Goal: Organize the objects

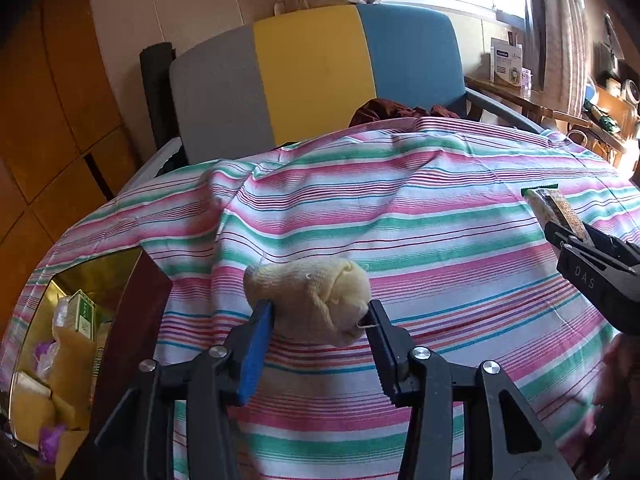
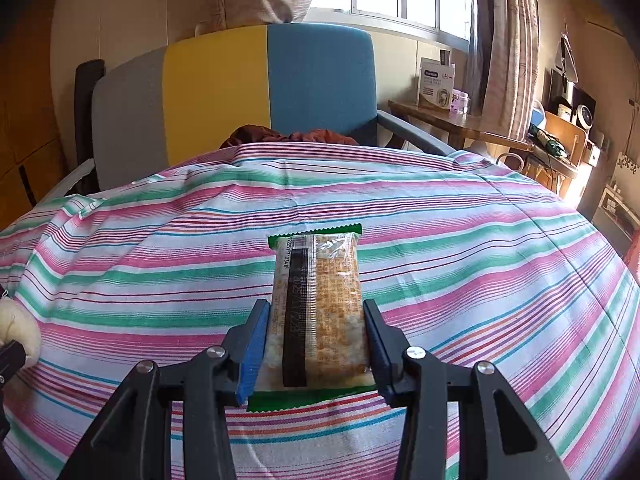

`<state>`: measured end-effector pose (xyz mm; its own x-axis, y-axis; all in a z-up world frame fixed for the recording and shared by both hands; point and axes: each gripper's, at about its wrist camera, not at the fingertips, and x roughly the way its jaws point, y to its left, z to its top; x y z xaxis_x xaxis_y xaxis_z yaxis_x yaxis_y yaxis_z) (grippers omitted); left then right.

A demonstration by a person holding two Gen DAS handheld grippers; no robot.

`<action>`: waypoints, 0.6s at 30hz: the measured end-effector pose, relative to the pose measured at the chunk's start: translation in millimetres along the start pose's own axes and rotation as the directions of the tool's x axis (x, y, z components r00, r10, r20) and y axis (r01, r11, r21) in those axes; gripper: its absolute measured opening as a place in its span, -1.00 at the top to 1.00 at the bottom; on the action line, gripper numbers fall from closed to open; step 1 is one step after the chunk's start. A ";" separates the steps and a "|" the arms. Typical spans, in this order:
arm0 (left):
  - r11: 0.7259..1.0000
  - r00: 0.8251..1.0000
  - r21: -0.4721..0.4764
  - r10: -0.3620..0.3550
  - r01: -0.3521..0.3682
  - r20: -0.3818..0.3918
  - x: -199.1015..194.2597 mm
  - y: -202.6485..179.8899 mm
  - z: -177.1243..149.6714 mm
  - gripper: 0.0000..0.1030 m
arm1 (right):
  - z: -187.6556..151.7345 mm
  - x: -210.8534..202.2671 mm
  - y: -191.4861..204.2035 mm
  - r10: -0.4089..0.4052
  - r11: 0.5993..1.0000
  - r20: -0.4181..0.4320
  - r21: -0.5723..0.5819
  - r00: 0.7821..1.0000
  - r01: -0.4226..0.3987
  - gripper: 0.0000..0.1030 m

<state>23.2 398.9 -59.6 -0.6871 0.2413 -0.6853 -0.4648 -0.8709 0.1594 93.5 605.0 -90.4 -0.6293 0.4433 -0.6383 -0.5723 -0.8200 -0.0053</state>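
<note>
My left gripper [image 1: 320, 312] is shut on a cream balled-up sock [image 1: 308, 300] and holds it just above the striped cloth [image 1: 440, 240]. My right gripper [image 2: 316, 316] is shut on a clear snack packet with green ends [image 2: 318, 300], held lengthwise between the fingers over the cloth [image 2: 480, 260]. In the left wrist view the right gripper [image 1: 576, 240] shows at the right edge with the packet [image 1: 554, 204] sticking out. In the right wrist view the sock [image 2: 18, 332] shows at the left edge.
An open dark-red box with gold lining [image 1: 132, 312] sits at the left, holding several packets and bags. A grey, yellow and blue chair [image 1: 316, 76] stands behind the table with dark red cloth [image 1: 396, 110] on its seat. A side table with boxes [image 2: 436, 88] stands at the right.
</note>
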 end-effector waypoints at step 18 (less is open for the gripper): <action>0.998 0.999 -0.061 0.004 -0.002 0.036 -41.6 57.6 -5.6 0.39 | -17.6 -27.1 31.9 0.013 0.996 -0.008 -0.084 1.000 -0.014 0.11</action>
<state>28.2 336.3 -25.8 -0.7084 0.2528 -0.6590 -0.4288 -0.8957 0.1174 101.6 560.4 -86.8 -0.6326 0.4293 -0.6446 -0.5174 -0.8536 -0.0608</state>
